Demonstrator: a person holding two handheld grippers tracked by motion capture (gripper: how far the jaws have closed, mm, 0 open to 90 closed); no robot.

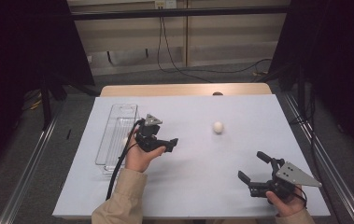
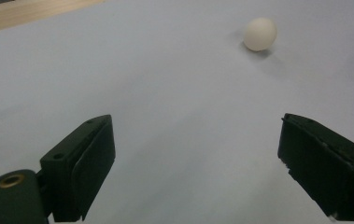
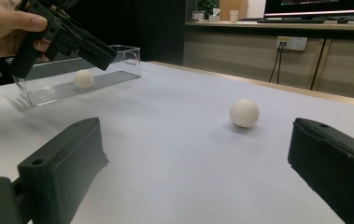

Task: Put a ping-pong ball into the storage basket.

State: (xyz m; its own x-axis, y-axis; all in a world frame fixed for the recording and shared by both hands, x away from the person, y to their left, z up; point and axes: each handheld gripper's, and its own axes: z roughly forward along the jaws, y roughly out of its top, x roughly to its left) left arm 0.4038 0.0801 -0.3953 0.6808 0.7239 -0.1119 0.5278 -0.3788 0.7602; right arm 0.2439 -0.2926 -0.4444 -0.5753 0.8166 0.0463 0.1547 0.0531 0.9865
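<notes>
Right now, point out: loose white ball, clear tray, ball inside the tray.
loose white ball (image 1: 218, 127), high view, its top centre.
clear tray (image 1: 123, 110), high view, the far end of its floor.
ball inside the tray (image 3: 83, 79), right gripper view, middle of the ball seen through the tray wall.

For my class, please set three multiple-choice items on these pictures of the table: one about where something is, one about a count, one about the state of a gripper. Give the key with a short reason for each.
1. Where is the clear plastic tray?
A. On the table's left part
B. On the floor
C. At the table's right edge

2. How many small white round balls can be seen?
A. One
B. Two
C. Four

3. How do the jaws of the right gripper stand?
A. Shut on a ball
B. Shut on nothing
C. Open, holding nothing

Key: 1 A, the tray lies left of the left gripper. 2 B, one ball in the tray, one ball on the open table. 3 C, its jaws stand wide apart over the white table cover.
</notes>
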